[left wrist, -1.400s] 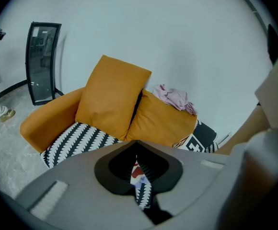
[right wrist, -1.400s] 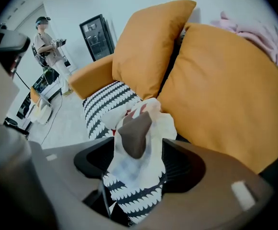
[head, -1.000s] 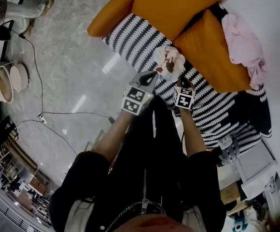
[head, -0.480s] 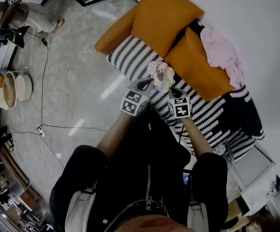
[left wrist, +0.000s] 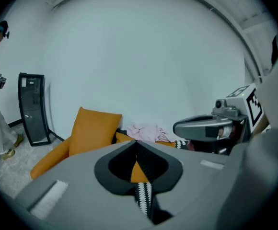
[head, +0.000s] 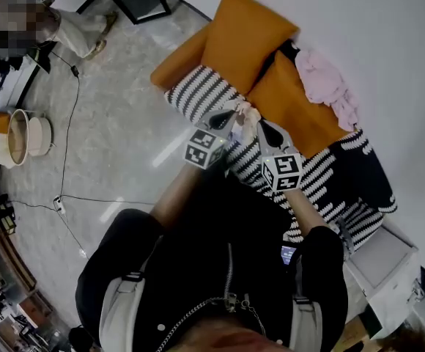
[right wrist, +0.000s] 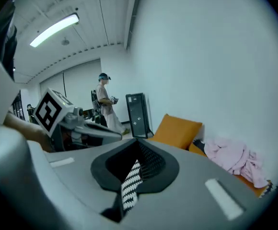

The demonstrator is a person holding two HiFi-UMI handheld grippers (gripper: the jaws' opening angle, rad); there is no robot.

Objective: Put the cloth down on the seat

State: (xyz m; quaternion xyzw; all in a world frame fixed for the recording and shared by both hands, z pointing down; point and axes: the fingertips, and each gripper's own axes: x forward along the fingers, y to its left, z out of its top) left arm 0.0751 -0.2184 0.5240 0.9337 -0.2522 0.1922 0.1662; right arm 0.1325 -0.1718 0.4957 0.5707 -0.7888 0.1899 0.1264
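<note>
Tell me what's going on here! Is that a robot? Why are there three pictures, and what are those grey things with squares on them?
No robot here: a person holds a grabbing tool in each hand, the left gripper and the right gripper. The cubes with squares are part of the tools. The head view comes from a camera on the person's head, looking down. The two gripper views come from cameras riding on each tool, looking along its fingers. Below is a striped seat with orange cushions and a pink garment. Both pairs of fingers are closed, and a small pale cloth sits right at their tips, so they seem to pinch it between them.
</note>
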